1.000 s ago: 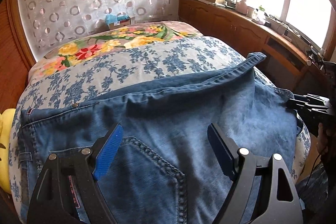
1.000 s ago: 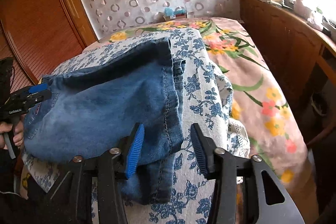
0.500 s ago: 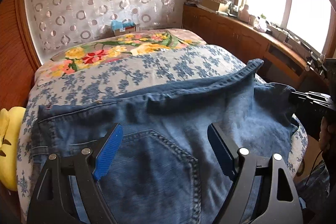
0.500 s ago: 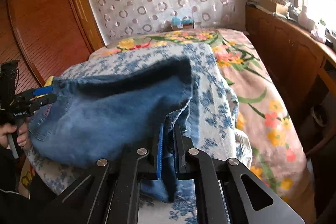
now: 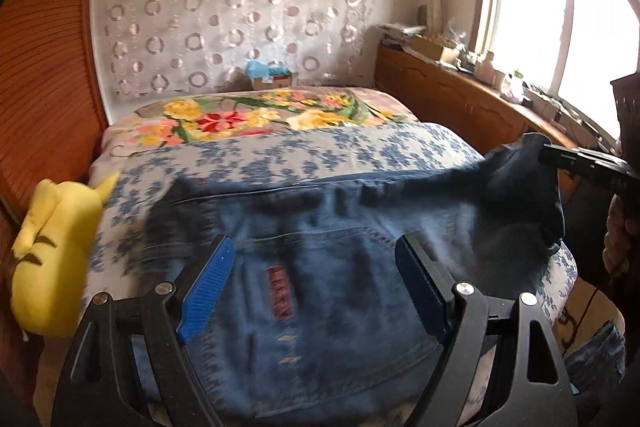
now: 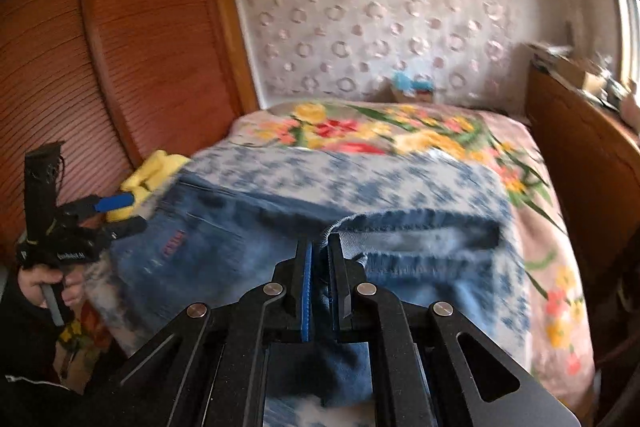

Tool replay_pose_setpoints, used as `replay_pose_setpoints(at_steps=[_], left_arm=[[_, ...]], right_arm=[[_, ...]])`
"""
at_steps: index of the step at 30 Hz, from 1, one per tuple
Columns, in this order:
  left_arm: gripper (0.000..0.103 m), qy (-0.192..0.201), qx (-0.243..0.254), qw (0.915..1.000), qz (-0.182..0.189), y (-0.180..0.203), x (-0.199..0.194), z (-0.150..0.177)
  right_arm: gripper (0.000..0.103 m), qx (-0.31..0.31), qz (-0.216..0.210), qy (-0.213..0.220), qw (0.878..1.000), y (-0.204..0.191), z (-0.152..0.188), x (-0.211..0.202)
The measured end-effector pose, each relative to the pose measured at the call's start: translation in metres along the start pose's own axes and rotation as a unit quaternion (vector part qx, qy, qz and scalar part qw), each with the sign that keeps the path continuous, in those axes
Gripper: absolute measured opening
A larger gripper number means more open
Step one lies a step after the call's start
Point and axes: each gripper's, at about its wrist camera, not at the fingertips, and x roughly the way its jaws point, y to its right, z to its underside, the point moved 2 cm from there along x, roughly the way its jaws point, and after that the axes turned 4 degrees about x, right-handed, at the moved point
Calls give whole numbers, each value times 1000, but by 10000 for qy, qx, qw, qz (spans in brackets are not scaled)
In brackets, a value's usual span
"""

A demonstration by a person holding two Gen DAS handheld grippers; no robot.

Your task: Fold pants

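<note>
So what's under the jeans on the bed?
The jeans lie on a blue-flowered white cover, with a bright floral blanket beyond. What's directly beneath the denim is covered.

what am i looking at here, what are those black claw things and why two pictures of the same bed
Each black claw is a hand-held two-finger gripper, one in each of a person's hands, with a camera looking out along its fingers. So one picture comes from the left gripper and the other from the right gripper.

On the bed's blue-flowered white cover lie blue denim jeans. A yellow plush toy sits at the bed's left edge.

The left gripper's jaws stand wide open above the jeans, holding nothing. The right gripper is shut on a hemmed edge of the jeans. In the right view you can see the person's hand holding the left gripper.
</note>
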Motion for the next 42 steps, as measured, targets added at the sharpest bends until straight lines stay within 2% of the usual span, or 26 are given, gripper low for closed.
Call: replay_pose_setpoints(at_steps=[8,13,14,19,23,33,38,42], left_arm=[[83,129,-286,9993,-202,-37,-25,21],[83,124,-385,9990,-178,-46,-24,26],[83,105,-392,9991,-158,-46,-21,27],[83,19,-351,9994,-31,-37,-10,27],[83,-56,-244,9996,103,-22,1,24],[83,-136,47,9993,347,17,13,14],[83,-144,129,9989,438,28,14,10],[83,-237,181,9982,528,37,23,8]], right_arm=[[6,-615,-708,93,9955,-68,-21,24],[9,-702,-931,-149,9931,-74,-27,51],[14,-722,-859,-214,9935,-72,-27,54],[21,-655,-590,-293,9957,-62,-32,64],[35,-478,-451,-252,9975,-59,-26,49],[38,-110,12,-36,9999,-25,-7,-5],[41,136,277,-257,9992,-8,12,-4],[42,354,289,-456,9979,-6,21,8]])
